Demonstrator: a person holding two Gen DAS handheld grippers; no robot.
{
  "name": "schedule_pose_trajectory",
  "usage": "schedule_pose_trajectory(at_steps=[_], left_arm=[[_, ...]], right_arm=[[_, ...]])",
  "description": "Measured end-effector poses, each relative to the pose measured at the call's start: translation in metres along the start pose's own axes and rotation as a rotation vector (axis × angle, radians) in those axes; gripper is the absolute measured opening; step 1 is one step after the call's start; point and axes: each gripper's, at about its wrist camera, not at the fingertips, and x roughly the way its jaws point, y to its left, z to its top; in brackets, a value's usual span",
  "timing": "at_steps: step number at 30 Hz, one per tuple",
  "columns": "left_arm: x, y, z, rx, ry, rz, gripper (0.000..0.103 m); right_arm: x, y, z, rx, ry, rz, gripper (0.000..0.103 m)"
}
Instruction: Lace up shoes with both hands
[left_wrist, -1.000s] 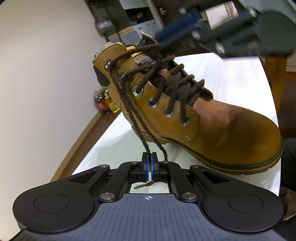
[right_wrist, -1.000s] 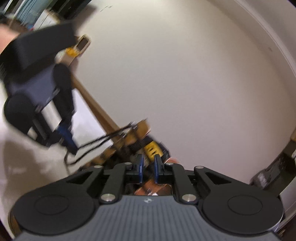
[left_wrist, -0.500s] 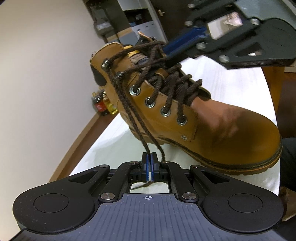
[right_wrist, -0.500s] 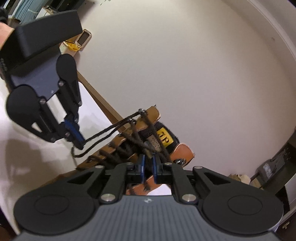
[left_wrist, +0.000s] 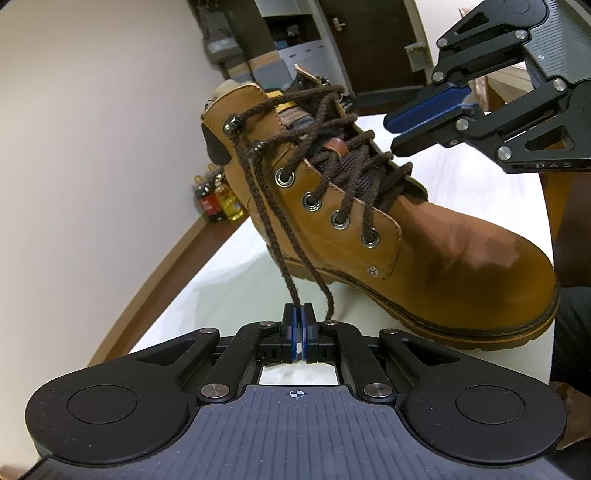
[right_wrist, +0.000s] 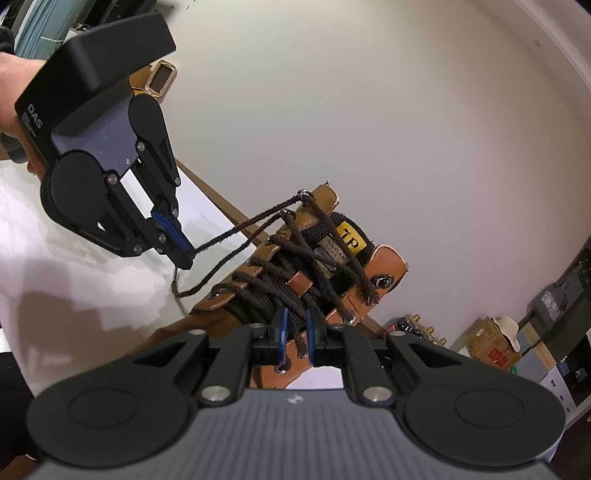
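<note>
**Boot on the white table, lace pinched on your left**

The tan boot (left_wrist: 424, 258) lies on the white table (left_wrist: 229, 280). Your left gripper (left_wrist: 297, 314) is clamped on one brown lace (left_wrist: 258, 192) end. Your right gripper (right_wrist: 295, 325) stands slightly parted above the tongue; a lace strand runs between its pads, contact unclear. The boot's toe is hidden there.

Even indoor light, soft shadows, strong fisheye bending, perhaps slight edge blur

Boot (left_wrist: 424, 251) on table (left_wrist: 221, 280) (bottles (left_wrist: 218, 199) behind).
</note>
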Motion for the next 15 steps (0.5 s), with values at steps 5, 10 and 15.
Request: schedule_pose_trajectory(at_steps=[5, 10, 15], left_arm=[[-0.011, 0.036, 0.003, -0.005, 0.006, -0.014, 0.002], [-0.013, 0.061, 0.006, -0.051, -0.002, -0.016, 0.002], [-0.021, 0.103, 0.000, -0.119, -0.021, -0.014, 0.003]], right_arm=[[-0.008, 0.004, 0.003, 0.006, -0.004, 0.005, 0.011], [-0.012, 0.006, 0.008, 0.021, -0.020, 0.015, 0.011], [-0.022, 0.002, 0.017, 0.034, -0.041, 0.031, 0.011]])
